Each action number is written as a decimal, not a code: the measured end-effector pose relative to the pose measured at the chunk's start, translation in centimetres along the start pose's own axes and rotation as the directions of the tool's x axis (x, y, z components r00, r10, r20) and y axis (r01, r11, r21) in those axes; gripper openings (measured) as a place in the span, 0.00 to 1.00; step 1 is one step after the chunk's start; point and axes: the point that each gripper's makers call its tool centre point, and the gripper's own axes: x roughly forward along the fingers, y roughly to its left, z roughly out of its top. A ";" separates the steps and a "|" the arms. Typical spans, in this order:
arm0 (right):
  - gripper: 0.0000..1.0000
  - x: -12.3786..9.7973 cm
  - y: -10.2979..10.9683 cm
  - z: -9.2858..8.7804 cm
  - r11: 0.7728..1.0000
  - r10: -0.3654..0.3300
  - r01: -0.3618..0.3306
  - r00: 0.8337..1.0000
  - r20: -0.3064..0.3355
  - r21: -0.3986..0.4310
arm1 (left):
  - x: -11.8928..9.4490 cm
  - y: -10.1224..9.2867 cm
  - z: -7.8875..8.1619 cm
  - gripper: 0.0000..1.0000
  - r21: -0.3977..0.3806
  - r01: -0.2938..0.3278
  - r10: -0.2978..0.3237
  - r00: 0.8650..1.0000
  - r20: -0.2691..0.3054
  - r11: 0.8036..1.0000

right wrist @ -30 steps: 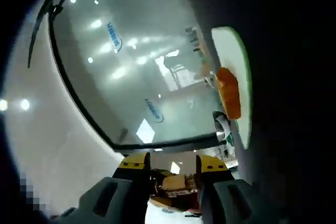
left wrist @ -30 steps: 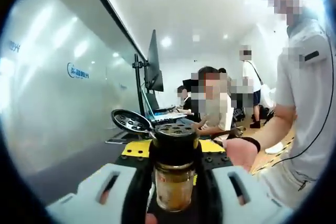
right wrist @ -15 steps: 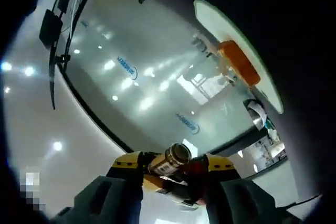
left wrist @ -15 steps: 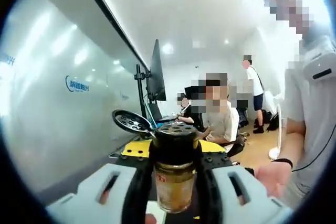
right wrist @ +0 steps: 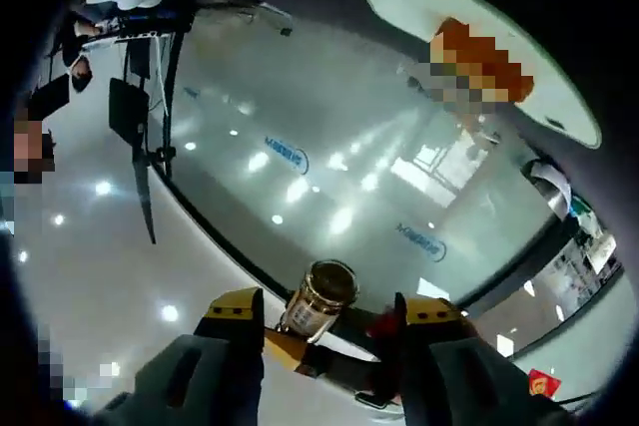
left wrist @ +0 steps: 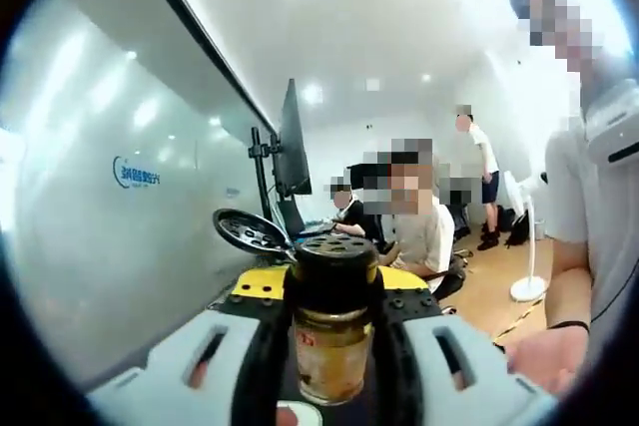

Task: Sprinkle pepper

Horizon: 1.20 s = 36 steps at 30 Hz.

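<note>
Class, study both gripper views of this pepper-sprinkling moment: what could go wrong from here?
1. The left gripper clamps the black-capped glass pepper jar upright, away from any dish; tipping it here could scatter pepper.
2. In the right gripper view the pale oval plate with orange food sits far off, so aim may miss.
3. Seated people are close ahead.

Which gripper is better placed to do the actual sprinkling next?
Left. The left gripper is clamped on the black-capped glass pepper jar, held upright. The right gripper looks open, with the jar's base showing between its jaws.
</note>
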 end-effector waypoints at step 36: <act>0.28 4.1 1.4 -0.5 0.988 0.131 -0.123 0.989 -0.076 0.093 | -1.3 0.9 -1.9 0.21 -0.010 -0.002 0.001 0.999 -0.035 1.000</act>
